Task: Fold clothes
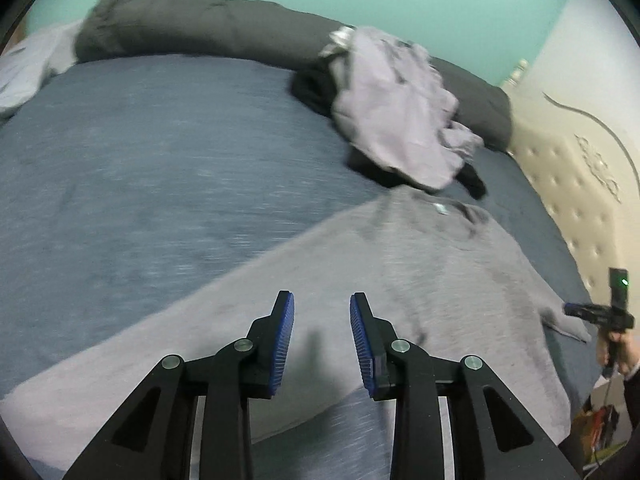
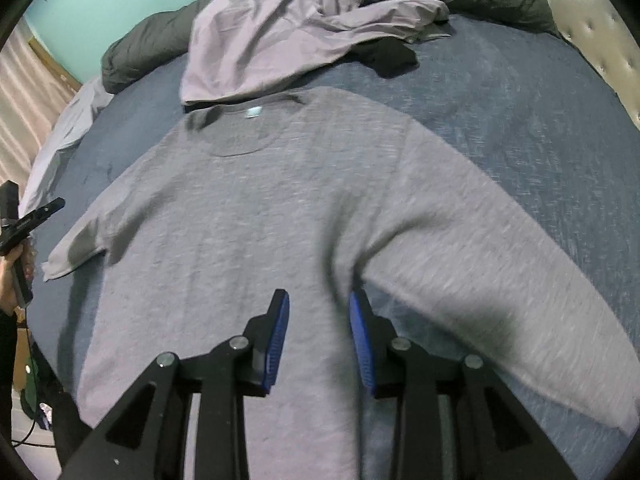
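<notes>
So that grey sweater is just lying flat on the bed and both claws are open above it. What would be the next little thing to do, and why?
Probably lower the right gripper onto the long sleeve beside it and pinch it, to fold it across the body. The grey sweater lies spread flat, nothing is folded yet, and both the right and the left gripper hang open and hold nothing.

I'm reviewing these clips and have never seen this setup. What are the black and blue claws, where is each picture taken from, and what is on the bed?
There is no robot. A person holds a two-finger gripper in each hand, each with a fisheye camera looking along its blue-padded fingers. One picture is from the left gripper, the other from the right gripper. Both are open and hold nothing. On the blue bedsheet a grey long-sleeved sweater lies spread flat, not yet folded. Beyond it sit a crumpled lilac garment, a black garment and a dark duvet.
</notes>
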`<act>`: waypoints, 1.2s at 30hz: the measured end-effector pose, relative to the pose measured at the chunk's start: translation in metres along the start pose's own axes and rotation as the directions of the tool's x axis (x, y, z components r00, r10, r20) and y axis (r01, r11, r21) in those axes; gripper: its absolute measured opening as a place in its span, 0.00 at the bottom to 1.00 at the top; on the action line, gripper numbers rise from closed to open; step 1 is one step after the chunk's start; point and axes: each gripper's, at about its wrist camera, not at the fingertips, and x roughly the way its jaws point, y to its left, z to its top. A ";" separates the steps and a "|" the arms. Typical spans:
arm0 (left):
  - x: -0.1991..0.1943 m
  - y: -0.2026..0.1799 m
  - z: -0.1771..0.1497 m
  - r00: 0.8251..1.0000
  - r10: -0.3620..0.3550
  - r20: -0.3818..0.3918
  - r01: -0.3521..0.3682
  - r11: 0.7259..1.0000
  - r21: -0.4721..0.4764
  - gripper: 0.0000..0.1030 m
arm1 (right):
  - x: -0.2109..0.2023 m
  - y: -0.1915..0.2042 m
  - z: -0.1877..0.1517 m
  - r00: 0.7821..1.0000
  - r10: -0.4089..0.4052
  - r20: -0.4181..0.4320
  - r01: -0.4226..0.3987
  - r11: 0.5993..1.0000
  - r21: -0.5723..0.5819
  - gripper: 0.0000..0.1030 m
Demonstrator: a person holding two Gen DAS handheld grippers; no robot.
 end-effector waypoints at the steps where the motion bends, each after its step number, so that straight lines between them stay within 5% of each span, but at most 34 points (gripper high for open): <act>1: 0.010 -0.014 -0.001 1.000 -0.011 -0.002 0.011 1.000 0.015 0.31 | 0.003 -0.005 0.004 1.000 -0.006 0.004 0.006 1.000 0.001 0.31; 14: 0.079 -0.085 -0.038 0.996 -0.080 -0.044 0.082 0.996 0.045 0.41 | -0.014 -0.132 0.007 0.990 -0.121 0.077 0.106 0.978 0.177 0.31; 18: 0.079 -0.092 -0.050 0.997 -0.069 -0.032 0.071 0.997 0.044 0.41 | -0.022 -0.164 0.007 0.982 -0.156 0.108 0.132 0.970 0.205 0.49; 36: 0.069 -0.101 -0.083 0.999 -0.024 0.045 0.021 0.997 0.069 0.46 | 0.076 -0.097 0.103 0.989 -0.107 0.103 0.114 0.992 -0.063 0.49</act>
